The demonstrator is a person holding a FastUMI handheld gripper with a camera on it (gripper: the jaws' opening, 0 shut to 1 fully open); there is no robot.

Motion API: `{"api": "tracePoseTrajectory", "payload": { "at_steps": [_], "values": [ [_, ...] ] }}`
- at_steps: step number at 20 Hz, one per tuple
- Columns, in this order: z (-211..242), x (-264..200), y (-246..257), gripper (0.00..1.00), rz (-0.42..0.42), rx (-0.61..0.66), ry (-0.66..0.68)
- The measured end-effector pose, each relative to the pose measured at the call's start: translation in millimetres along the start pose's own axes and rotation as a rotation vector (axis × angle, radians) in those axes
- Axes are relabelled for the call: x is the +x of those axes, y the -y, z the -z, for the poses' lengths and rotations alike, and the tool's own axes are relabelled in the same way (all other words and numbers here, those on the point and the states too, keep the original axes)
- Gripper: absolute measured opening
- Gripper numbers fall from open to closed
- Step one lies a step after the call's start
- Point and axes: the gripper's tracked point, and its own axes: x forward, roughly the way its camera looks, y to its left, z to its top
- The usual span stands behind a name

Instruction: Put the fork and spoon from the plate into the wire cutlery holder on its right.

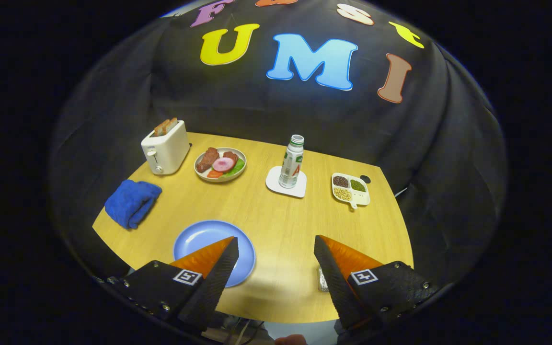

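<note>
Jaws of the gripper (276, 249) stand wide apart, released over the wooden bench (281, 225); the blue plate (199, 239) lies partly behind the left finger — the wire cutlery holder (322, 280) peeks beside the right finger.

The one camera rides on the gripper (276, 249), raised above the near edge of the wooden table (281, 225). It faces forward and downward across the tabletop toward the booth's black cloth wall (276, 110), taking in the table's whole width.
</note>
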Motion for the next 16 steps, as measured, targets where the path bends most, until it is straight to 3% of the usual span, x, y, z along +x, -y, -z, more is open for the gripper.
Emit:
{"api": "tracePoseTrajectory", "payload": {
  "at_steps": [4, 7, 11, 16],
  "values": [
    [-35, -3, -30, 0.97, 0.007, 0.048, 0.197],
    [-68, -16, -49, 0.97, 0.038, 0.070, 0.431],
    [-85, -39, -57, 0.96, 0.141, -0.005, 0.551],
    [-86, -39, -69, 0.96, 0.165, -0.021, 0.568]
  ]
}}
